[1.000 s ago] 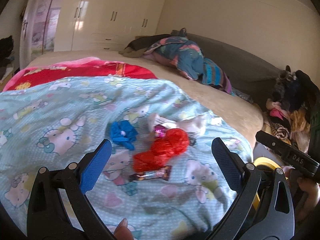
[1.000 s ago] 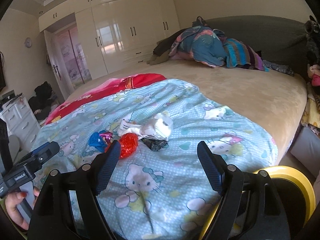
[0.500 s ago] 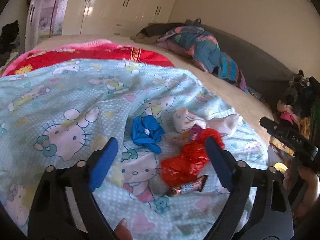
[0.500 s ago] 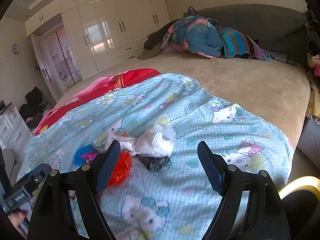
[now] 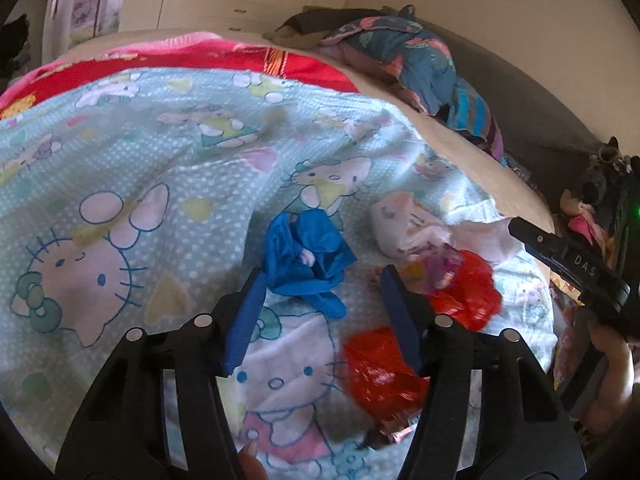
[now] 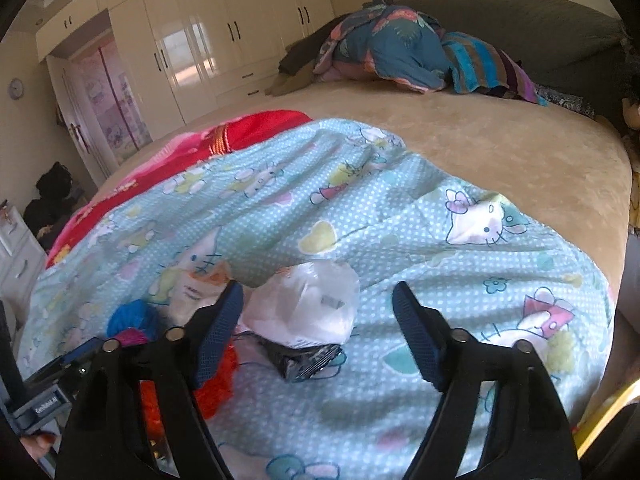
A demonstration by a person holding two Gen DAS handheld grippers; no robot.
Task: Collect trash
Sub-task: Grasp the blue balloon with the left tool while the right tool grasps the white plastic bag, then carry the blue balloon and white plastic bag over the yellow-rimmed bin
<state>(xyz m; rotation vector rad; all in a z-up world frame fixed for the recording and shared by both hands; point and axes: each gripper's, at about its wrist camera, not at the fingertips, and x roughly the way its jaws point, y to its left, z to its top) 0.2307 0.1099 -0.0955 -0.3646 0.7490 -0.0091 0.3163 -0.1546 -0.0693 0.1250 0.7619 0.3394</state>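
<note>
Trash lies on a Hello Kitty blanket point(image 5: 120, 168). A crumpled blue wrapper point(image 5: 306, 258) sits just ahead of my open left gripper point(image 5: 322, 314), between its fingertips. Red plastic point(image 5: 384, 372) lies to its right, with a white bag point(image 5: 404, 228) and a small purple wrapper point(image 5: 444, 272) beyond. In the right wrist view my open right gripper point(image 6: 318, 322) frames a white plastic bag point(image 6: 308, 306) resting on a dark wrapper point(image 6: 304, 358). The blue wrapper point(image 6: 134, 318) and red plastic point(image 6: 216, 380) show at left.
The blanket point(image 6: 360, 200) covers a beige bed point(image 6: 500, 148) with a red cover point(image 5: 180, 68) and a pile of bedding point(image 6: 400, 48) near the grey headboard. White wardrobes point(image 6: 224, 40) stand behind. A yellow rim point(image 6: 608, 412) shows at the bed's right.
Both grippers have moved forward and down toward the trash. The left jaws have narrowed around the blue wrapper; the right now frames the white bag.
</note>
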